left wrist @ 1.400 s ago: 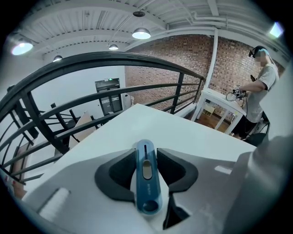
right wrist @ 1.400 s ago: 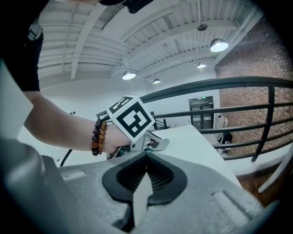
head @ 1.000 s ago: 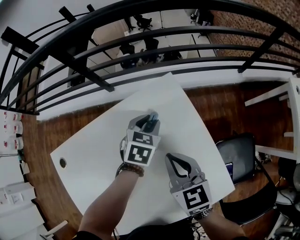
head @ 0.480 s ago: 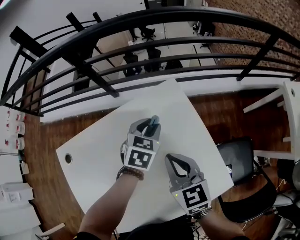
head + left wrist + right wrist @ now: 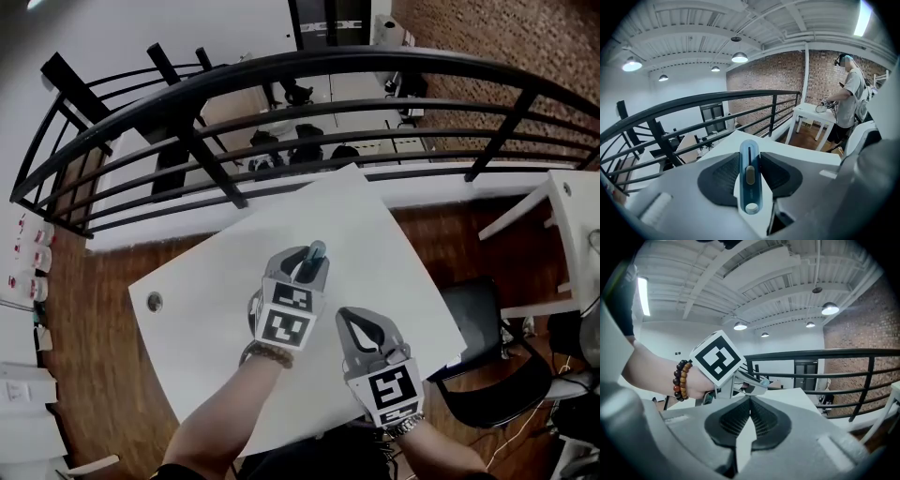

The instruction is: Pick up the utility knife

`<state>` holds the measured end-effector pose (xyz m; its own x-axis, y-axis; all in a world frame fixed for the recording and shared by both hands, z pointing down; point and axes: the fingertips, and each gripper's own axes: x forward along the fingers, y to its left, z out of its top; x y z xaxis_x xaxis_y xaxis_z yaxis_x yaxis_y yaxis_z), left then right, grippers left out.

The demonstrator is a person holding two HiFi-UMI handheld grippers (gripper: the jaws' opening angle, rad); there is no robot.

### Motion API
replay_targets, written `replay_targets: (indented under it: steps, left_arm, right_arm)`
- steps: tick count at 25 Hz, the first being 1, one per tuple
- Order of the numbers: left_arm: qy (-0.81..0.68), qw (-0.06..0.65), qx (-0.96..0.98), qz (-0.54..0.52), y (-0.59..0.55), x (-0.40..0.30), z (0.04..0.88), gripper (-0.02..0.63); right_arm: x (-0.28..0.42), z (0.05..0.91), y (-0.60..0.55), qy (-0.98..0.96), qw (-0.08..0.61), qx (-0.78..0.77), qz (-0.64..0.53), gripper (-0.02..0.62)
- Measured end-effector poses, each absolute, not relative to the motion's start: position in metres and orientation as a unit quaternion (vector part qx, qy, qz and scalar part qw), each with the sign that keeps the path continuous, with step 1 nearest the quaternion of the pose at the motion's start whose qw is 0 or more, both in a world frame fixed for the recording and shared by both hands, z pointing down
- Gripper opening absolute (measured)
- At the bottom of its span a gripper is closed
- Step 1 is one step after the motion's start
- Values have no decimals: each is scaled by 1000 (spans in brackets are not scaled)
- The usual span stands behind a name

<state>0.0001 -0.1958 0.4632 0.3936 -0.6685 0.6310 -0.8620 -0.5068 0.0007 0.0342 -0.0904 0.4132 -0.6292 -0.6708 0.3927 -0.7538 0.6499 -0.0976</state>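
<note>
The utility knife (image 5: pixel 749 161), a slim blue one with a tan slider, is clamped lengthwise between the dark pads of my left gripper (image 5: pixel 750 177). In the head view the left gripper (image 5: pixel 307 268) hangs above the white table (image 5: pixel 206 309), and the knife's tip (image 5: pixel 316 249) pokes out past its jaws. My right gripper (image 5: pixel 361 325) is just to the right and nearer me, jaws shut with nothing between them. In the right gripper view its pads (image 5: pixel 765 423) meet, and the left gripper (image 5: pixel 740 381) and the knife's tip (image 5: pixel 765 382) show ahead of them.
A black metal railing (image 5: pixel 281 103) runs behind the table over a lower floor. A black chair (image 5: pixel 487 328) stands at the table's right edge, with another white table (image 5: pixel 572 234) further right. A person (image 5: pixel 853 93) stands by a white table in the left gripper view.
Both grippers have risen above the table, the left one keeping the knife in its jaws. The table looks smaller and sits further up and right in the head view.
</note>
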Motion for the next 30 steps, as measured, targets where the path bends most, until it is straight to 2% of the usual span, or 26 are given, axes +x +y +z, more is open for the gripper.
replay_targets:
  steps: [15,30]
  left_arm:
    - [-483,116,840,217,-35,-41,372,160]
    - [-457,92,868,169,79,-77,332,158]
  right_arm:
    - [10,343,39,-887,133,433,86,-8]
    - [-31,311,125,-879,130,455,54,-8]
